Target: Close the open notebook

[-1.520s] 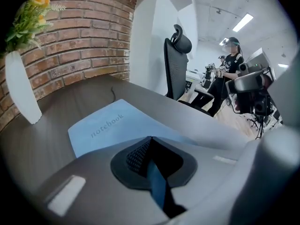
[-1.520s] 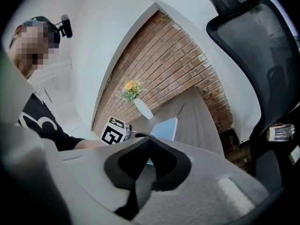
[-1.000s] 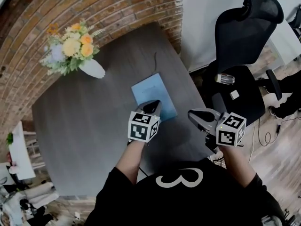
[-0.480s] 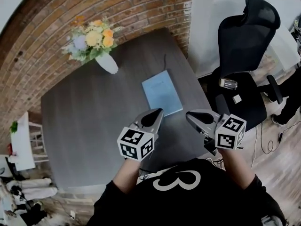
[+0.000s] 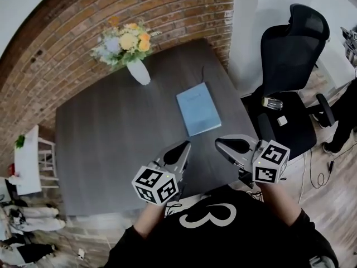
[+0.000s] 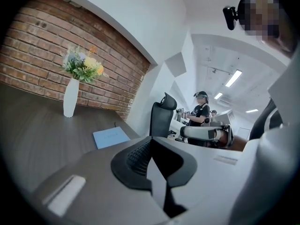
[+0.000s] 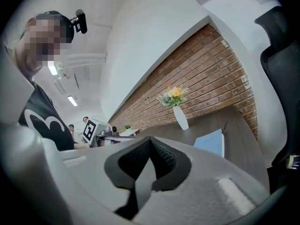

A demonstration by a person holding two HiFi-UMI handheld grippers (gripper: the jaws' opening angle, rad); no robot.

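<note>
The notebook (image 5: 198, 108) lay shut on the table (image 5: 106, 144), job seemingly done; the left gripper (image 5: 183, 147) and right gripper (image 5: 221, 144) hung clenched, empty, apart from it

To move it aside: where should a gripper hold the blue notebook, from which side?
Probably the near short edge of the notebook, coming low from the near side: it lies flat and closed, so only thin edges offer a pinch.
</note>
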